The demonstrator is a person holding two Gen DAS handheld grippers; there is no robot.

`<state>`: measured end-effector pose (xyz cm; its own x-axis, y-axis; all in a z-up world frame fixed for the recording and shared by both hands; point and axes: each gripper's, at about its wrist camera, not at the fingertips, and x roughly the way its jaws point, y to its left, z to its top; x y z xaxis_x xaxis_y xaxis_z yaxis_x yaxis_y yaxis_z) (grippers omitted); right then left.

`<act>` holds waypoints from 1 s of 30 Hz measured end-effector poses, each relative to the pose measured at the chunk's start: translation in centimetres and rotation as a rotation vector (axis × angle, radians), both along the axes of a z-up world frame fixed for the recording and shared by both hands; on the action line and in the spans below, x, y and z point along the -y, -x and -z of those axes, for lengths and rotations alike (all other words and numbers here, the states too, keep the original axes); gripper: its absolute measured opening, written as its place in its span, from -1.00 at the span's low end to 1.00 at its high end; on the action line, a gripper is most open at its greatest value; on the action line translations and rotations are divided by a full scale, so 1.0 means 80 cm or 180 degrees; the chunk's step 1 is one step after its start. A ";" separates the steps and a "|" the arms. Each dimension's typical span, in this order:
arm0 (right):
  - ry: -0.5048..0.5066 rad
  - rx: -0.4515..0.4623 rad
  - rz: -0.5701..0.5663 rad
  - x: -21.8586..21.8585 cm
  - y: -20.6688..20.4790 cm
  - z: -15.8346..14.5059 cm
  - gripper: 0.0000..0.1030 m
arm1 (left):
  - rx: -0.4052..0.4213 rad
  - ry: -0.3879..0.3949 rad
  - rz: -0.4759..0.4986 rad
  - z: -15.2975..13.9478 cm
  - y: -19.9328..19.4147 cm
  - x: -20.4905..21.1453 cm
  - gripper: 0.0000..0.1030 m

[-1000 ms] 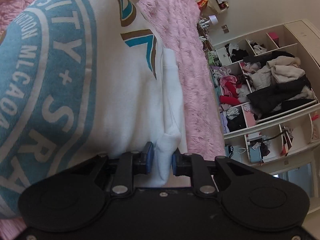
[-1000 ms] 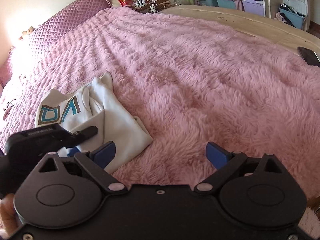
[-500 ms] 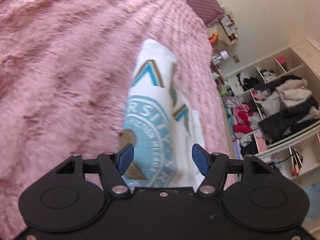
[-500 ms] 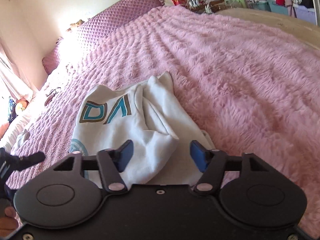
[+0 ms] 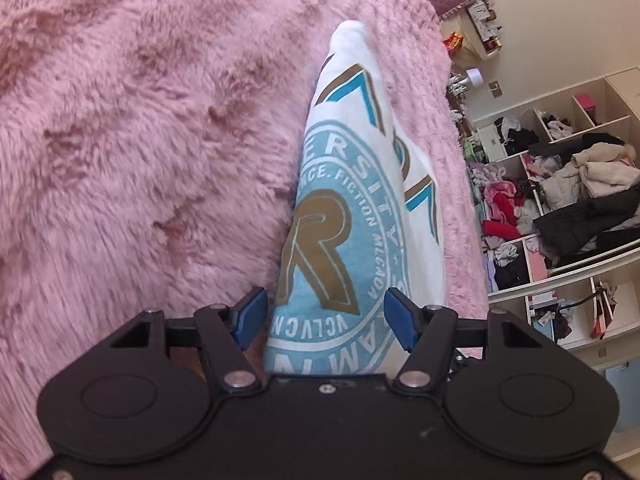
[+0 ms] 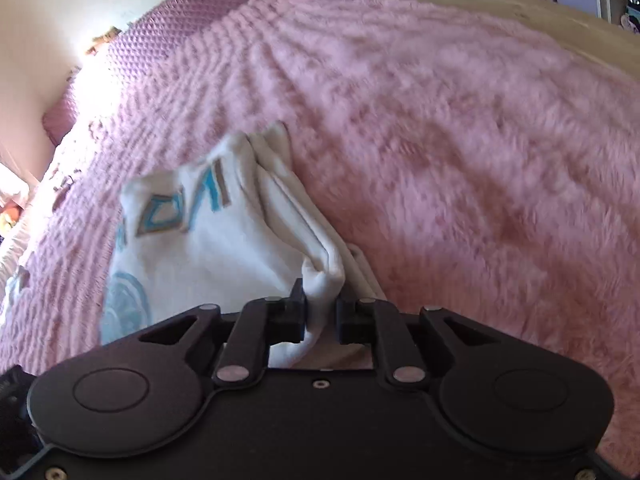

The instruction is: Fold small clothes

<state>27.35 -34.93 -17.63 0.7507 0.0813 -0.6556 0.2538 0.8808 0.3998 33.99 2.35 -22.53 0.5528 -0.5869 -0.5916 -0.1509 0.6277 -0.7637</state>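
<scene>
A small white shirt (image 5: 352, 184) with a teal round logo and a brown letter lies partly folded on the fluffy pink blanket (image 5: 140, 140). My left gripper (image 5: 326, 314) is open just above the shirt's near end, with the printed cloth showing between its blue pads but not touched by them. In the right wrist view the white shirt (image 6: 224, 248) has a bunched fold at its near right edge. My right gripper (image 6: 322, 312) is closing its jaws on that fold, and the cloth is pinched between them.
The pink blanket (image 6: 460, 160) spreads wide around the shirt. A quilted purple headboard (image 6: 192, 20) stands at the far end. Open white shelves (image 5: 560, 200) stuffed with clothes line the wall beside the bed, next to a cluttered nightstand (image 5: 476, 36).
My left gripper let go of the white fold, opened and drew back along the shirt. My right gripper came in over the shirt's edge and shut on a bunched fold.
</scene>
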 end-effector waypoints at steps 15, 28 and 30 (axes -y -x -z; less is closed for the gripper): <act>0.0208 0.0557 -0.0908 0.008 -0.148 -0.065 -0.12 | 0.0273 -0.0105 -0.0208 -0.029 -0.121 -0.028 0.29; -0.0636 0.0275 -0.1009 0.016 -0.246 0.001 -0.10 | 0.0159 0.0105 -0.0254 0.009 -0.177 -0.024 0.31; -0.0636 0.0318 -0.0992 0.013 -0.246 0.006 -0.14 | 0.0163 0.0159 -0.0288 0.011 -0.181 -0.022 0.31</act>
